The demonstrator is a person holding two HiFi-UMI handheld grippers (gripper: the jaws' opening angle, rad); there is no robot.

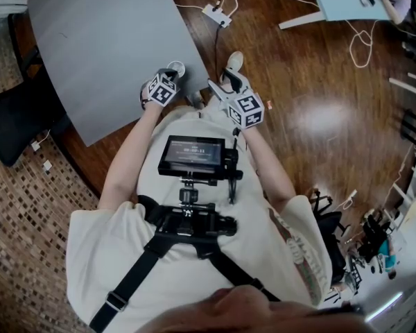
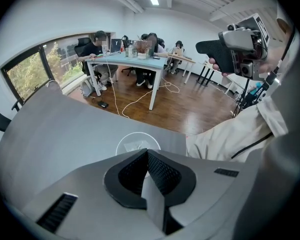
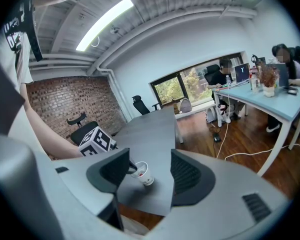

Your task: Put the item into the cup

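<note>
Grey tabletop (image 1: pixel 104 54), near corner: a white paper cup (image 3: pixel 142 173) stands close to the edge in front of a person in a chest rig, who holds a two-jaw tool in each hand. The left gripper (image 2: pixel 146 152) has its jaws pressed together, with the tips at the cup's near rim. No view settles whether they nip the paper wall or merely touch it. Something small lies inside the cup, pale from above and with a red spot from the side. It is probably the item, though too small to be sure. The right gripper (image 3: pixel 150 156) hangs off the table over the person's lap, jaws spread wide with nothing between them and the cup well ahead. On this showing the task looks at or near its end. Doing the step well means lifting the left tool gently and straight up from the rim. The light cup sits near the edge and looks tilted in the right gripper view, so a sideways drag could tip it and spill the item.
</note>
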